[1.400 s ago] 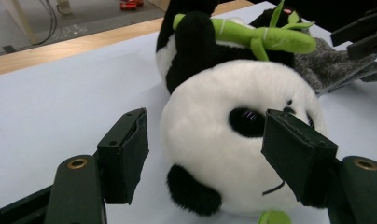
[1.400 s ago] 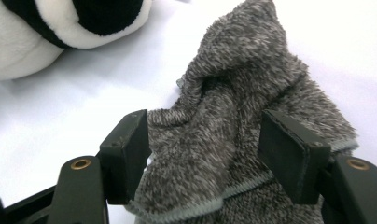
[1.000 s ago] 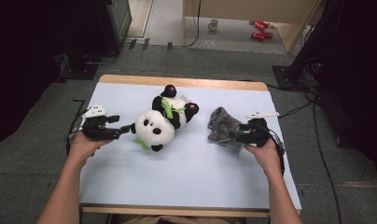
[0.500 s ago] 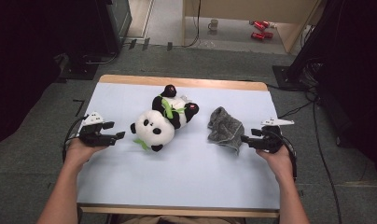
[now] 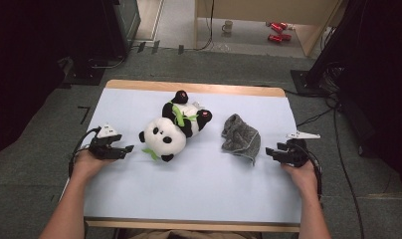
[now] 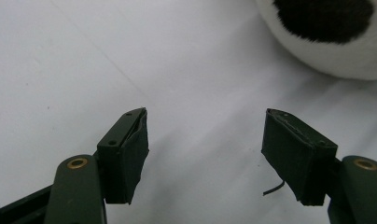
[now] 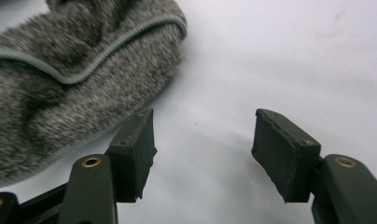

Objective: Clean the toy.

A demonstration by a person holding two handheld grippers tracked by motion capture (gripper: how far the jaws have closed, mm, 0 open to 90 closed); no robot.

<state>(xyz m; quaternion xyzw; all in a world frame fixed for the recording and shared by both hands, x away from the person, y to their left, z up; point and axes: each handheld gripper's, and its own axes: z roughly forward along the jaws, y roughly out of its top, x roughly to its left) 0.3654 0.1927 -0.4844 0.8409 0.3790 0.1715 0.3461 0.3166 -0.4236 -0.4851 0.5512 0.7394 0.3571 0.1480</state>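
Left gripper [image 5: 123, 149] low at table's [image 5: 199, 199] left edge, jaws apart, empty, aimed at black-and-white plush panda with green trim [image 5: 175, 130] lying mid-table, near but untouched. Right gripper [image 5: 272, 152] near right edge, jaws parted, just been closing, nothing between; crumpled grey knit cloth [image 5: 241, 138] just beside its tips, likely free for pickup. Bare tabletop between; no obstacle. Mug [image 5: 229, 25], red items [image 5: 275, 32] on floor beyond, well apart.
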